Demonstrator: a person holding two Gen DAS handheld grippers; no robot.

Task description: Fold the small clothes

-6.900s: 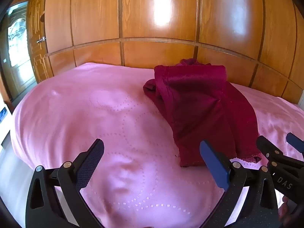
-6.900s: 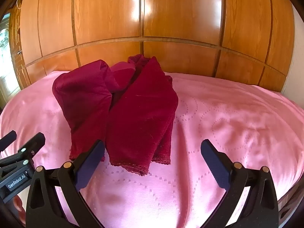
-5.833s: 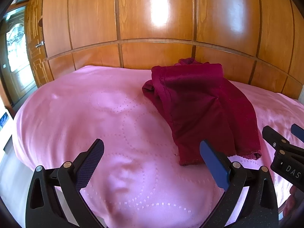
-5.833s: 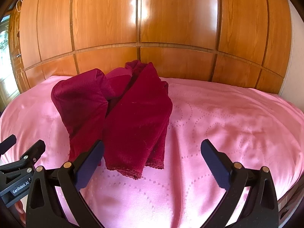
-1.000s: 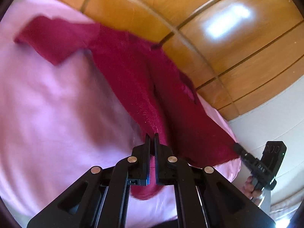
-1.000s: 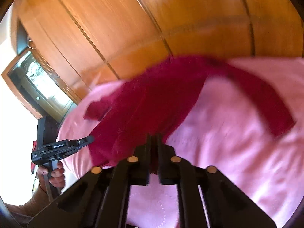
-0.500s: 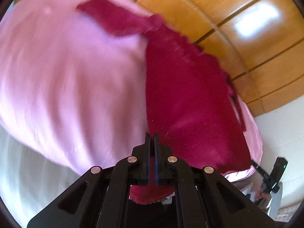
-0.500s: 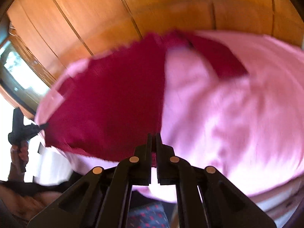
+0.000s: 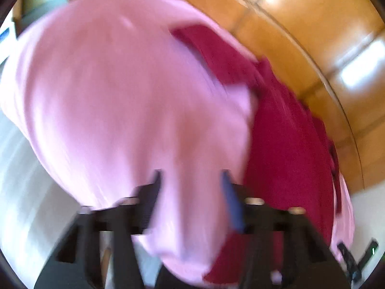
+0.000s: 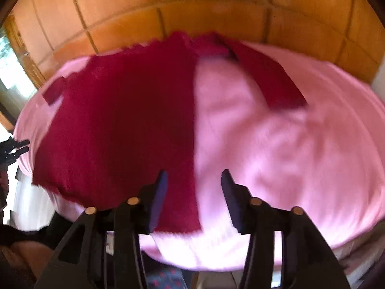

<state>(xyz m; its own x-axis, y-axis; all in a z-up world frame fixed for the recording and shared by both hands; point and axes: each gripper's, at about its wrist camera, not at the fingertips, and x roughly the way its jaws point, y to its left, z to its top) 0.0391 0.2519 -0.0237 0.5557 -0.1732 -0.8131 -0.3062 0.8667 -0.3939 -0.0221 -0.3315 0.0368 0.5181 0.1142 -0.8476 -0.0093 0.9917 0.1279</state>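
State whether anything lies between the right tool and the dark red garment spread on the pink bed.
Nothing visible does: the open right tool hovers directly over the near hem of the dark red garment.

Nothing readable is showing in either view: motion blur is smearing every surface, and no label, brand, number or sign is coming through legibly.

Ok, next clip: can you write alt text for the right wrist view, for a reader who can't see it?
A dark red garment lies spread flat on a pink bedspread, one sleeve angled out to the right. The open right gripper hovers over its near hem, holding nothing. Wooden panelling fills the background; the picture is motion-blurred.
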